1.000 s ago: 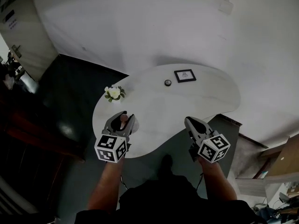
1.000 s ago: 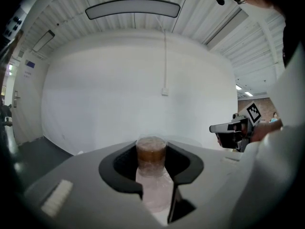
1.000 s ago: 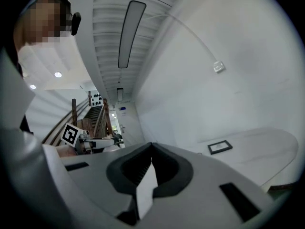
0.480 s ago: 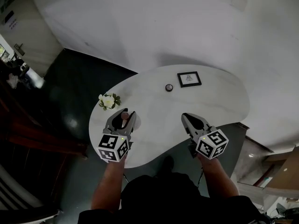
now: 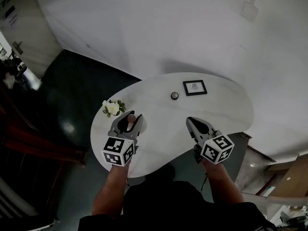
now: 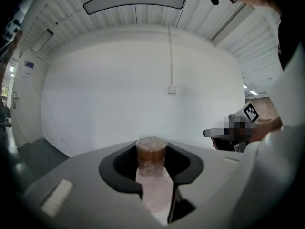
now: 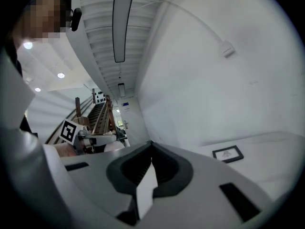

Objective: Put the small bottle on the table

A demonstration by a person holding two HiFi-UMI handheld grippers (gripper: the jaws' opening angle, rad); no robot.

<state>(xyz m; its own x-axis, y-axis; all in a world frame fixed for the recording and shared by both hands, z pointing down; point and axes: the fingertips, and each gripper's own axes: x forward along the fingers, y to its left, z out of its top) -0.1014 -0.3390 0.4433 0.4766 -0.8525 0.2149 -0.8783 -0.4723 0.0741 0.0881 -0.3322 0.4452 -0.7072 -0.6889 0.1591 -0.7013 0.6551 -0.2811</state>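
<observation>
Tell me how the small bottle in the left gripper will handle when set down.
The small bottle looks clear and rigid, so probably slick. Narrow and upright, it may tip easily on the smooth table. Being small, it is likely light.

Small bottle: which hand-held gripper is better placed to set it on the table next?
Left. The left hand-held gripper holds the small bottle between its jaws and hovers over the table near its left edge. The right hand-held gripper is shut, with nothing between its jaws.
</observation>
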